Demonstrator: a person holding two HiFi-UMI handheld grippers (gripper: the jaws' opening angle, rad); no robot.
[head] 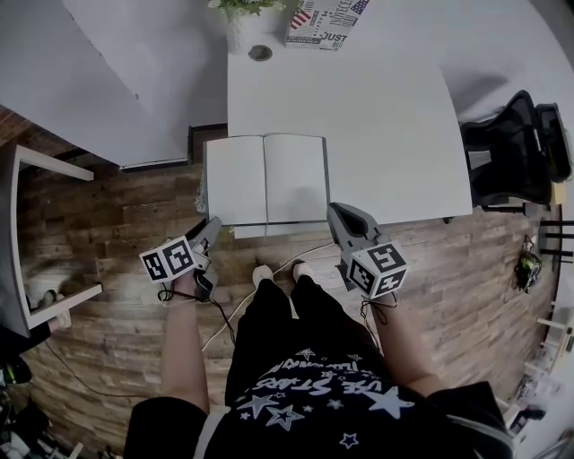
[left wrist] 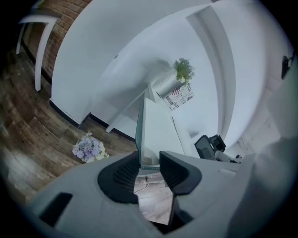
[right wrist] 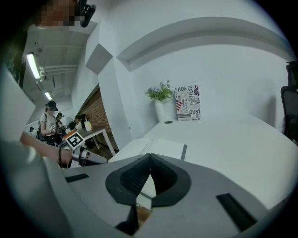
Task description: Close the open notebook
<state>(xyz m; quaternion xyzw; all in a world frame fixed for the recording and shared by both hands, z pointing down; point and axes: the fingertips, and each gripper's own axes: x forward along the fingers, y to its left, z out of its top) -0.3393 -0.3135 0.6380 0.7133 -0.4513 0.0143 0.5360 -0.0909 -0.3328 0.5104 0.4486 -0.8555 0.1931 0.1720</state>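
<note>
The open notebook lies flat with blank white pages at the near left corner of the white table. My left gripper sits at the notebook's near left corner. In the left gripper view its jaws stand partly apart, and the notebook's left edge runs down into the gap, with no pad pressing on it. My right gripper is beside the near right corner. Its tips meet with nothing between them, and the notebook lies just beyond.
A potted plant, a printed card and a small round thing stand at the table's far edge. A black office chair is at the right, a white side table at the left, and a flower bunch on the floor.
</note>
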